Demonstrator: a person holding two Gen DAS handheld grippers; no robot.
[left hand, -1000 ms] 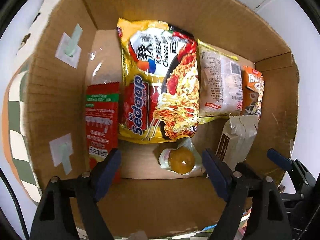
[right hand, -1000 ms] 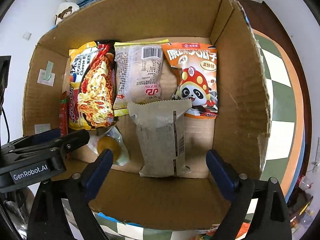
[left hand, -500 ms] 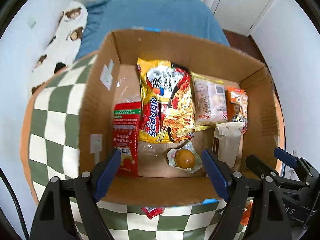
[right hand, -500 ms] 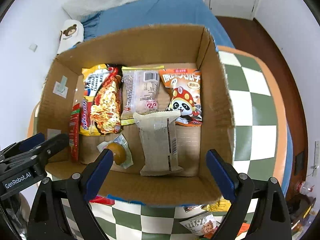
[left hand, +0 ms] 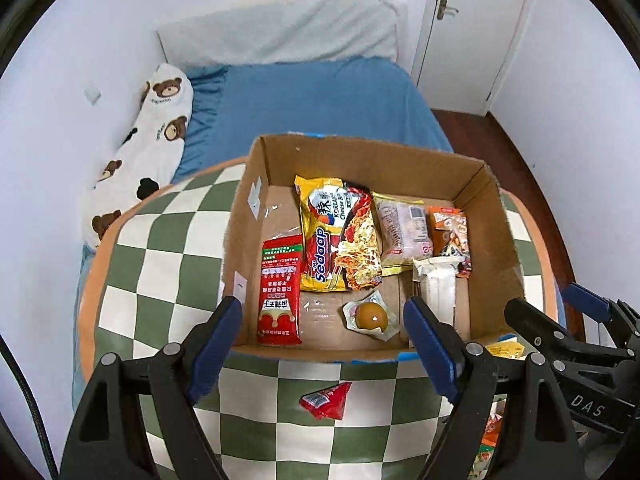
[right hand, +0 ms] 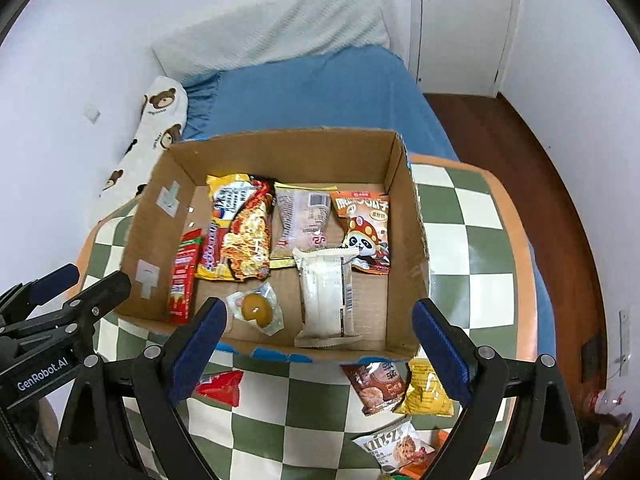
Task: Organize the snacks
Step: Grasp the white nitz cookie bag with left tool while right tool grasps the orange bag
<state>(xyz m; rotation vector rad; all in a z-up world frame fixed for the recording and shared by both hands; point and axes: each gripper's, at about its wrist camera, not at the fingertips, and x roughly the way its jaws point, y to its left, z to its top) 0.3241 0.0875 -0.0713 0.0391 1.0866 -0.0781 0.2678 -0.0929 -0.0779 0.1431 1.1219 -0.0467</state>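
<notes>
Left wrist view: left gripper [left hand: 322, 338], jaws spread wide and holding nothing, hangs above the near wall of a cardboard box [left hand: 400, 160] that stands on a green-and-white checked table [left hand: 160, 264]. Inside the box, flat on the floor: a red sachet [left hand: 280, 290] by the left wall, a yellow noodle packet [left hand: 338, 234] beside it, a pale wrapped bun [left hand: 402, 228], an orange snack bag [left hand: 450, 232] partly covered by a white wrapped bar [left hand: 438, 288], and a round brown item in clear wrap [left hand: 371, 316], contents unclear. A small red packet [left hand: 326, 400] lies on the table outside the box, in front of its near wall. The right-hand tool intrudes at the lower right edge, hiding further packets there. Right wrist view: right gripper [right hand: 320, 346], jaws likewise apart and empty, hangs over the same near wall. The orange bag shows a panda print [right hand: 364, 236]; the red sachet is seen edge-on, its print unreadable. Loose on the table before the box: a brown snack pack [right hand: 374, 388], a yellow pack [right hand: 426, 390], and a white cookie pack [right hand: 394, 446] cut off by the gripper arm. Beyond the table, a blue bed [right hand: 320, 92].
</notes>
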